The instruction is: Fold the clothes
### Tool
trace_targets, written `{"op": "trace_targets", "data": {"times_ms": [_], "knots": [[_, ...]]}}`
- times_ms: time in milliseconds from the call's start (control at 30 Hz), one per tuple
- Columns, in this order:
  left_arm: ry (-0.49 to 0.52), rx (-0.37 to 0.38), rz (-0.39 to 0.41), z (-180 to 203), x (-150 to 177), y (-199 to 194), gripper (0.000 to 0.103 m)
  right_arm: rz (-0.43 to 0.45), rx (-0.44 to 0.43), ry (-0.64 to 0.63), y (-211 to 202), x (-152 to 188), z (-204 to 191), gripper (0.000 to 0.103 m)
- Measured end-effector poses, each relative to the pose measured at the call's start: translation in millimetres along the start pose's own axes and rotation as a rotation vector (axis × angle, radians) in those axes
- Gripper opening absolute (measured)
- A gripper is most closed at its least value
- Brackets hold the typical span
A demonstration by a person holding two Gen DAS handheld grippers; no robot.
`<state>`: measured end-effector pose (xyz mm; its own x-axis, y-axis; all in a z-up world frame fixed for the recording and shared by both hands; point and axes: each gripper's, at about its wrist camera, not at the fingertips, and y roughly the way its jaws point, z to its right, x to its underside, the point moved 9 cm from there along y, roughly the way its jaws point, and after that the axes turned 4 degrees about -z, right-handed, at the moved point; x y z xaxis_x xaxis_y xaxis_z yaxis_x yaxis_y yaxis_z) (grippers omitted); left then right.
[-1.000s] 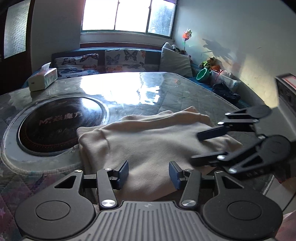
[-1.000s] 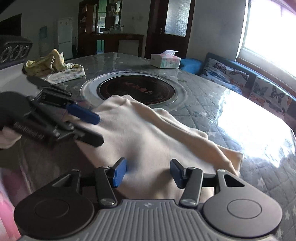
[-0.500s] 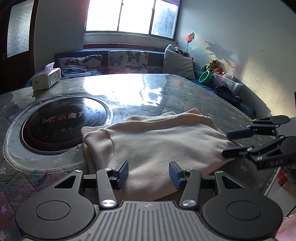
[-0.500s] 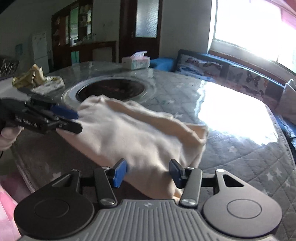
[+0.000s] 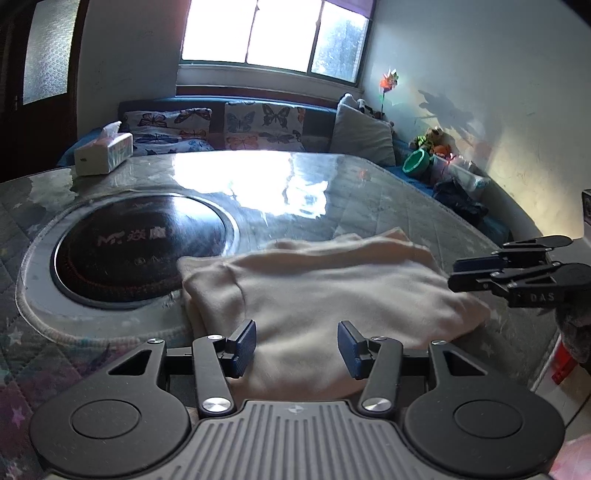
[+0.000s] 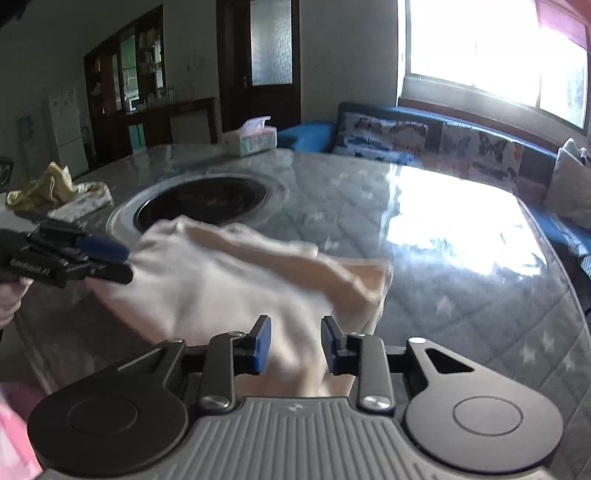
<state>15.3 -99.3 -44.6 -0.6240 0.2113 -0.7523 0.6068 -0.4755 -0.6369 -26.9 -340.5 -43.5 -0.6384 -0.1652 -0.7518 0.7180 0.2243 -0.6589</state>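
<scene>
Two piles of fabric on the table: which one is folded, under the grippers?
The plain cream garment, folded flat beside the round black cooktop, below both open grippers. The other, a crumpled yellowish cloth, lies at the table's far edge.

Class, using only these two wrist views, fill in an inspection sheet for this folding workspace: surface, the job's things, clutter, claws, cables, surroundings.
Surface: quilted table under a glossy cover, with strong window glare; a round dark cooktop is set into it.
Job's things: one cream garment, folded, lying near the table edge beside the cooktop.
Clutter: tissue box at the far side; crumpled yellow cloth at another edge.
Claws: left claw open, above the garment's near edge; right claw open, also over the garment. Neither grips it.
Cables: nothing seen.
Surroundings: bright window, bench with butterfly cushions, dark cabinets.
</scene>
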Motion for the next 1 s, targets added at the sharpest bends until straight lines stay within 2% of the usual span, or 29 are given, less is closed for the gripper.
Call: {"op": "trace_targets", "data": {"times_ms": [267,533,667,733,800,1000], "knots": [[-0.036,-0.024,-0.013,-15,-11,14,0.052,-0.043,0.002,0.019,49,-12,20,0.029],[-0.099,-0.012,-0.054,-26,-10,27,0.054,-0.013,-0.006,0.019,43,-15,16,0.030],[-0.103,-0.011,-0.047,-23,-12,24,0.062,0.025,-0.012,0.035,34,-19,10,0.044],[-0.099,-0.016,-0.038,-21,-14,23,0.067,0.036,-0.013,0.041,31,-18,8,0.048],[-0.094,-0.022,-0.029,-20,-15,21,0.070,0.043,-0.012,0.044,28,-18,6,0.057],[-0.089,-0.040,-0.020,-16,-15,17,0.077,0.027,-0.023,0.045,27,-11,-4,0.062]]}}
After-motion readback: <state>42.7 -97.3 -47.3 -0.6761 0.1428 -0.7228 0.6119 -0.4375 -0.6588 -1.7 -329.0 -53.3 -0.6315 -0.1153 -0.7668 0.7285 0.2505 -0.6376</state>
